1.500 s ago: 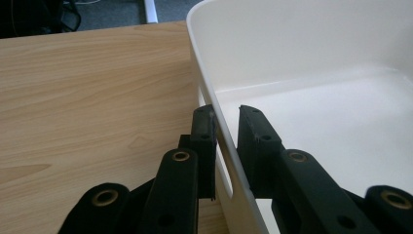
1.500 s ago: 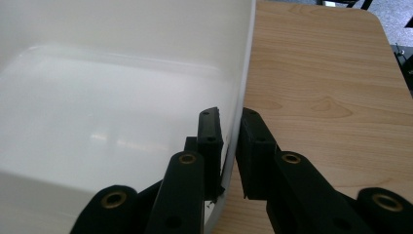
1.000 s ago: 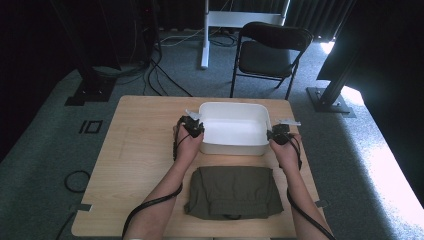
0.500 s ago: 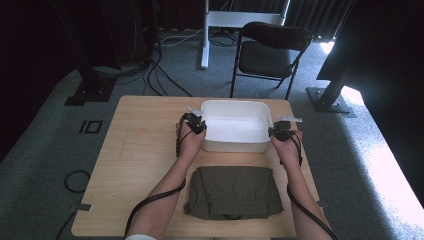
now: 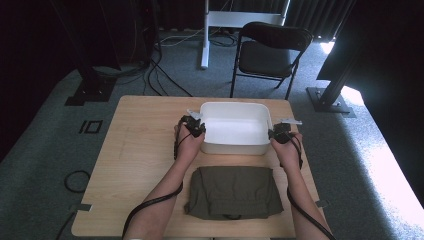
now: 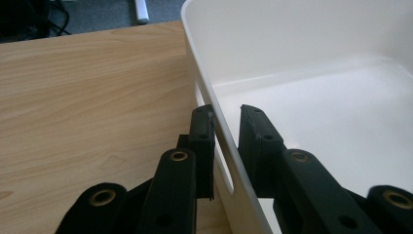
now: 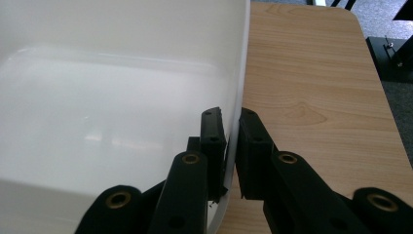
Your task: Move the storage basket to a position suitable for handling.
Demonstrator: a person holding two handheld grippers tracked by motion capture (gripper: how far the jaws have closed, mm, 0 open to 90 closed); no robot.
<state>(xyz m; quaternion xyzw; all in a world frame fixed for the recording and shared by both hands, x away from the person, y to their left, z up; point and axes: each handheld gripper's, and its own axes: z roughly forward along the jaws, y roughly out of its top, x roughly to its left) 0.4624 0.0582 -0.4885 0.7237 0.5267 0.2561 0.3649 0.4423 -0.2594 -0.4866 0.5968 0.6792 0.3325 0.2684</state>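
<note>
My left gripper (image 6: 226,122) straddles the side wall of the white rectangular plastic tub (image 6: 302,87) — one black jaw outside, one inside — over the light wooden table (image 6: 87,92).

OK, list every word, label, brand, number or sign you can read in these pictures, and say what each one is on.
None: no legible text stands on anything.
White plastic bin: plain walls, no label in the high view or either gripper view.
Folded olive-green garment: no tag or print can be made out.
Wooden table: bare wood grain.
Left gripper and right gripper: black jaws, brass-coloured rivets, no markings.
</note>
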